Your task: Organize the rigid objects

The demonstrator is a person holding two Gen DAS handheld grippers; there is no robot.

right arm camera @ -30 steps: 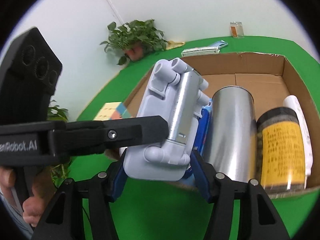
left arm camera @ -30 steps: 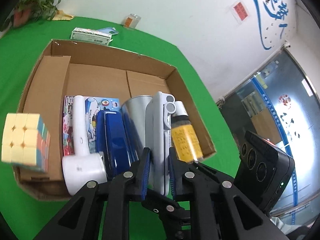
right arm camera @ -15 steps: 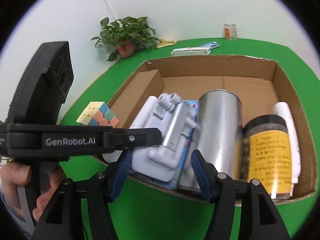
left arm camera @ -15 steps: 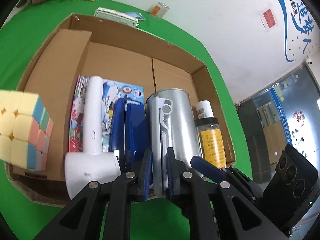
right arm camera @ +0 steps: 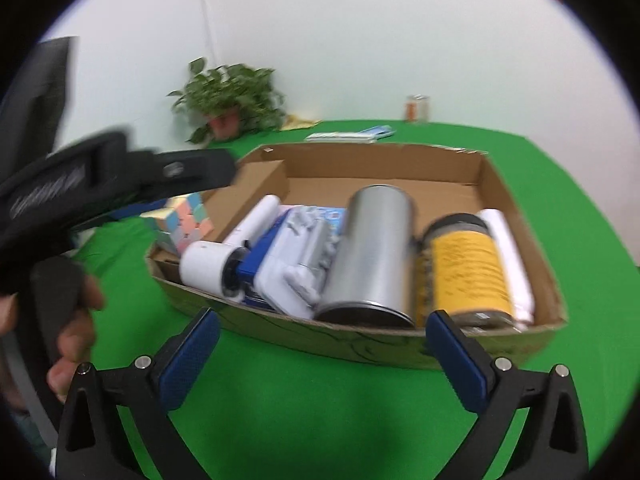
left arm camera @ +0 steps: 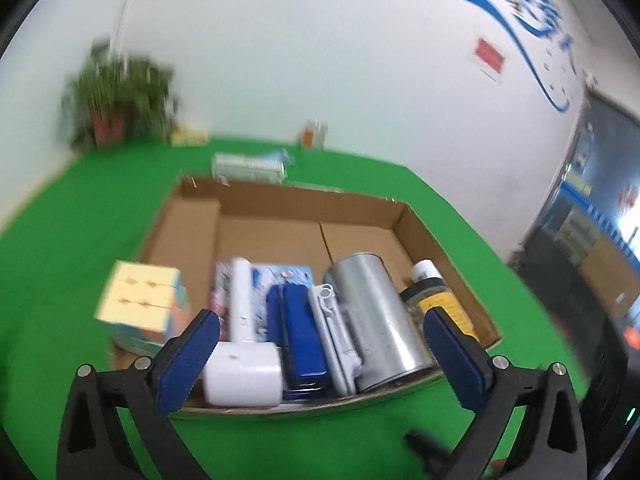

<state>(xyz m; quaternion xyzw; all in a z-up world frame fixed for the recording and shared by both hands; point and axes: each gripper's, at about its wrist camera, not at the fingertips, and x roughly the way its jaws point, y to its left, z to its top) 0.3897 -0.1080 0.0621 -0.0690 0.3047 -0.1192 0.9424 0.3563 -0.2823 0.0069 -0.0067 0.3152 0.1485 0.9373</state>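
Jaws of both grippers are opening wide, and nothing sits between the pads of the left gripper (left arm camera: 322,344) or the right gripper (right arm camera: 322,344); each hangs short of the near wall of the cardboard box (right arm camera: 496,184). Inside, packed along that near wall, lie a white dryer-like tool (left arm camera: 242,372), a blue case (left arm camera: 302,340), a grey folding holder (right arm camera: 296,264), a steel canister (right arm camera: 374,252), a yellow-labelled jar (right arm camera: 466,268) and a white bottle (right arm camera: 508,248). The far half of the box floor, toward 12 o'clock, is bare cardboard. A pastel cube (left arm camera: 140,300) stands outside the box at its left wall, at 9 o'clock. Green surface (right arm camera: 320,412) spreads open all round the box.
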